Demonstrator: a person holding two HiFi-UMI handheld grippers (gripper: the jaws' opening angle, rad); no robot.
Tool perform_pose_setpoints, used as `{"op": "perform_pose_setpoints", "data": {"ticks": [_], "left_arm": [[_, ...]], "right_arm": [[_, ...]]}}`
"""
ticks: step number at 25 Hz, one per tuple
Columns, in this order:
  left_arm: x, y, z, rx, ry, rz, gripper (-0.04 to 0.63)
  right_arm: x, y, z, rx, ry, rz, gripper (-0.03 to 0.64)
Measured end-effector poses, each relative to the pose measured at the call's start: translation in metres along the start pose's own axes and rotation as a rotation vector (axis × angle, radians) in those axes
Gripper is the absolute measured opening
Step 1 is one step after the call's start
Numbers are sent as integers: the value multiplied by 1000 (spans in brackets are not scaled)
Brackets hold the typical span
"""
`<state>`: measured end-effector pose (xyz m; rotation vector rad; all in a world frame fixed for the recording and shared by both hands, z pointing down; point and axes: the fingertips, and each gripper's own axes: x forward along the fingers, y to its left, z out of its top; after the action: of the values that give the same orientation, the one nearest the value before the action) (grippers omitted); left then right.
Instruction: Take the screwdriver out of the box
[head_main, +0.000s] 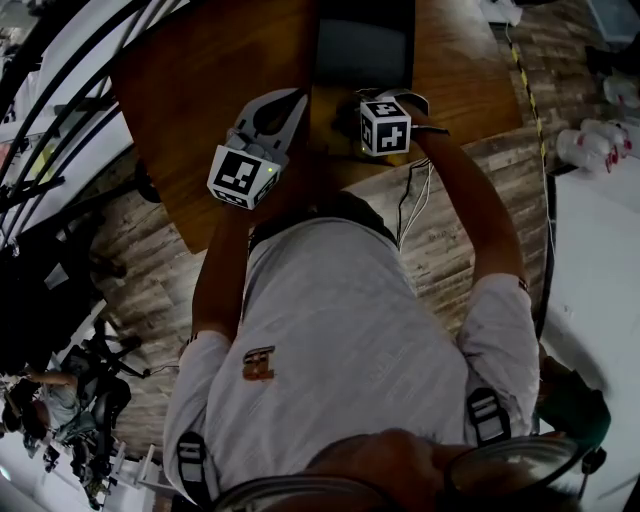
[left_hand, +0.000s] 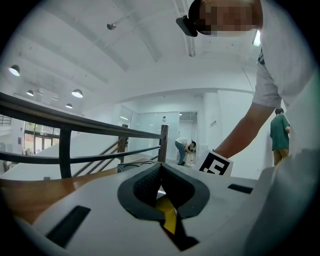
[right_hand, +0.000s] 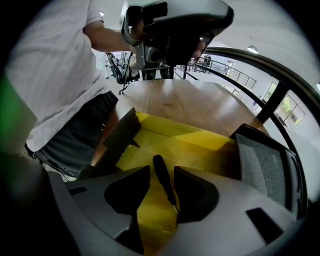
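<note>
Nearest, my right gripper (right_hand: 161, 175) points down into the box (right_hand: 200, 137) on the counter (right_hand: 190, 105), fingers released. Inside the box, between those fingers but untouched, lies the screwdriver (right_hand: 165, 184). Beside the box my left gripper (left_hand: 161, 171) hangs, fingers clenched on nothing. I'm at the reaching step, I judge; next, sink lower and pinch the handle.

The screwdriver (right_hand: 163, 179) lies in the box (right_hand: 200, 137) on the table (right_hand: 190, 102), seemingly between the jaws of the right gripper (right_hand: 161, 171).
</note>
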<state>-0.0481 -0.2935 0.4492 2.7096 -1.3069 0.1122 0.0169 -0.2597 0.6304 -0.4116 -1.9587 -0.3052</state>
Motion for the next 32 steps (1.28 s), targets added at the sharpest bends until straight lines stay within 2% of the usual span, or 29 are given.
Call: {"op": "perform_pose_setpoints", "data": {"ticks": [7,17,25,32], "left_arm": [[-2,1,-5,-8,-1,9,18],[-2,-6,-3,-6,7,8,18],[-8,-10,1,7,6,3,18],[-6,-17,5,19,1,-18,18]], "right_arm": [[2,3,1,10,-4,46,125],[-1,8,1,-14,-5,32,81],[-11,8,8,12,-56,-50,80],[-39,-2,19,35,-134,-175,81]]}}
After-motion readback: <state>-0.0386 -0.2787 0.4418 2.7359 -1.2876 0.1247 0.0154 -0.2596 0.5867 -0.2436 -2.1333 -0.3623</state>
